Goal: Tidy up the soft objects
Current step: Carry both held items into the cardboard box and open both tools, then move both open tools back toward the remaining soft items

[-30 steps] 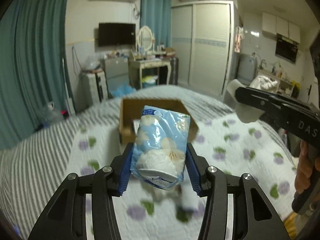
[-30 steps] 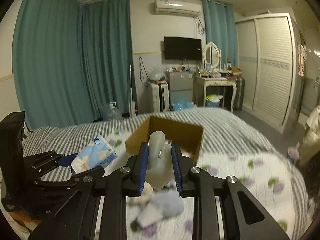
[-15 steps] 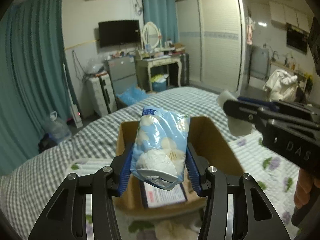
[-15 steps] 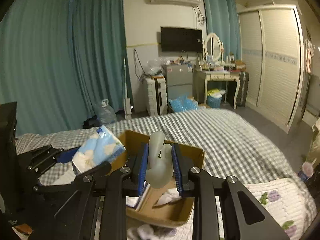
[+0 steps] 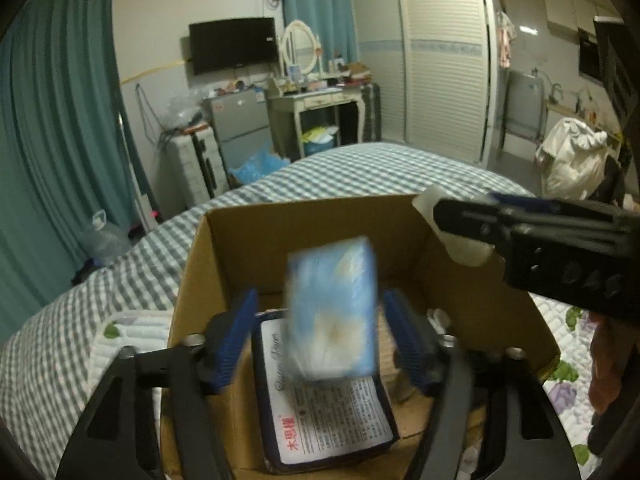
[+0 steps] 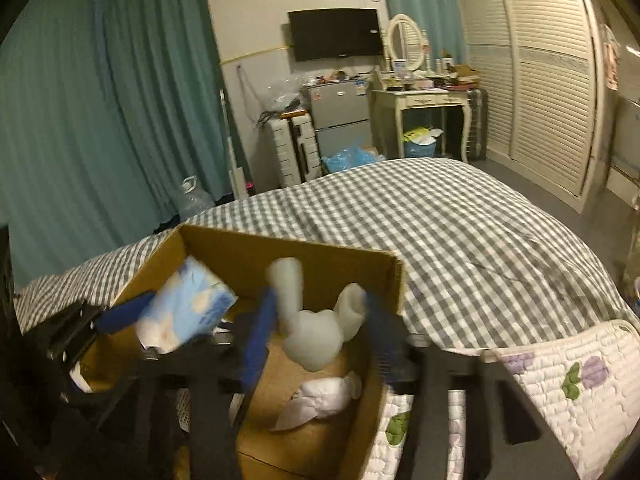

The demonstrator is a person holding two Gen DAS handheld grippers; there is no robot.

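An open cardboard box [image 5: 244, 240] [image 6: 328, 258] sits on the bed. My left gripper [image 5: 326, 332] is open over the box; a blue tissue pack [image 5: 334, 312] [image 6: 188, 312] is blurred between the spread blue pads, free of them. My right gripper [image 6: 316, 332] is open over the box too; a pale soft bunny-shaped toy [image 6: 312, 340] sits between its spread pads, touching neither. In the left wrist view the right gripper [image 5: 560, 248] shows at right with the toy [image 5: 460, 248] at its tip.
Inside the box lie a dark packet with a white label [image 5: 332, 416] and a white cloth [image 6: 324, 396]. The bed has a grey checked cover [image 6: 440, 220] and a flowered quilt [image 6: 560, 380]. Furniture stands beyond the bed.
Both grippers moved forward over the box and opened. The tissue pack and the soft toy have come free of the pads and are blurred.
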